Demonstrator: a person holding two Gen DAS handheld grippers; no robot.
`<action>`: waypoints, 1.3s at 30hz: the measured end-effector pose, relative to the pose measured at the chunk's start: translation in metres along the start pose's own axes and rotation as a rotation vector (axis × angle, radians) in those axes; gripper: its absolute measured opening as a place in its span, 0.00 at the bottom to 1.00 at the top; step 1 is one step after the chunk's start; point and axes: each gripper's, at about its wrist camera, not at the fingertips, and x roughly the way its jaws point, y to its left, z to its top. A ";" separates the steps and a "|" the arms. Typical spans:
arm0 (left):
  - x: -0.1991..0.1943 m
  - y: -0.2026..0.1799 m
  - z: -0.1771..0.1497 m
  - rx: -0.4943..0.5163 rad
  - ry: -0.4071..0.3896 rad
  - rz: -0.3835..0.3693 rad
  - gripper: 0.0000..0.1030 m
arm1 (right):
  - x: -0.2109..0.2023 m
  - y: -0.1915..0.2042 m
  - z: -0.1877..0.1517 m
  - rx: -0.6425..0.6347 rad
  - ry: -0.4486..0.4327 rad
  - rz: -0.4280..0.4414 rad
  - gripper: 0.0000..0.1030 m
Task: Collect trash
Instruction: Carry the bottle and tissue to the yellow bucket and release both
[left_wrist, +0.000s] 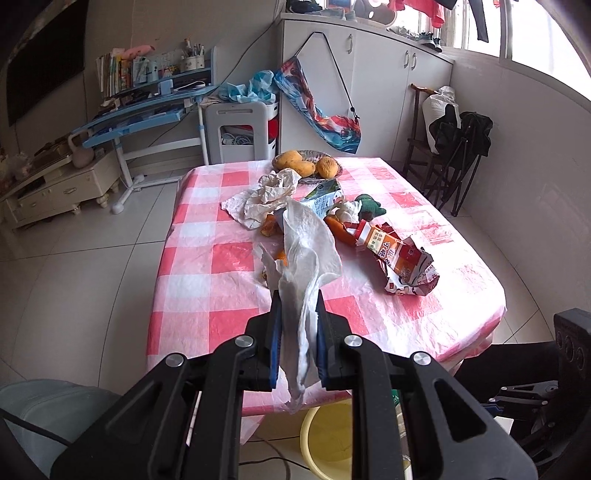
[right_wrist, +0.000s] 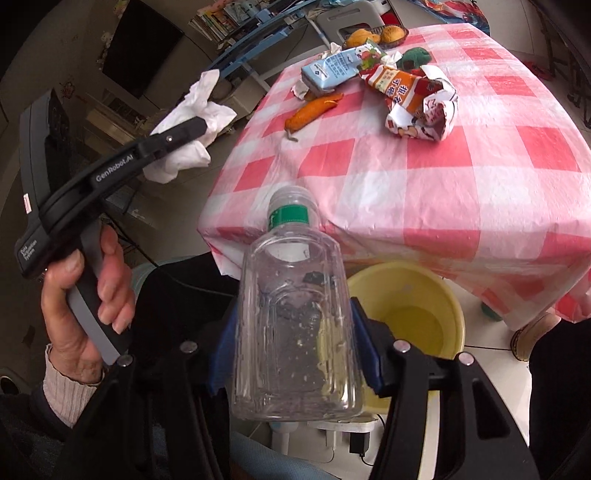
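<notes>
My left gripper (left_wrist: 297, 295) is shut on a crumpled white paper towel (left_wrist: 306, 254) and holds it in the air above the near edge of the table; it also shows in the right wrist view (right_wrist: 201, 125) with the towel (right_wrist: 188, 151). My right gripper (right_wrist: 295, 314) is shut on a clear plastic bottle (right_wrist: 295, 325) with a green label, held over the floor beside a yellow bucket (right_wrist: 417, 295). On the pink checked tablecloth (right_wrist: 461, 166) lie a torn orange snack wrapper (right_wrist: 417, 99), a blue milk carton (right_wrist: 332, 70), orange peel (right_wrist: 314, 110) and more tissue (left_wrist: 266, 199).
A basket of oranges (left_wrist: 306, 166) and a green knitted thing (left_wrist: 369, 206) sit at the table's far end. The yellow bucket shows under the table edge in the left wrist view (left_wrist: 328, 435). A dark folding chair (left_wrist: 454, 158) stands at the right, a blue desk (left_wrist: 147, 114) at the left.
</notes>
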 end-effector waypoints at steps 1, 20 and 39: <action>-0.003 0.000 0.000 0.002 -0.005 0.001 0.15 | 0.001 0.001 -0.002 -0.012 0.007 -0.014 0.54; -0.021 -0.027 -0.013 0.072 0.010 -0.036 0.15 | 0.026 -0.034 -0.013 0.030 -0.014 -0.163 0.75; 0.030 -0.063 -0.108 0.049 0.396 -0.267 0.43 | -0.048 -0.043 -0.005 0.083 -0.367 -0.233 0.81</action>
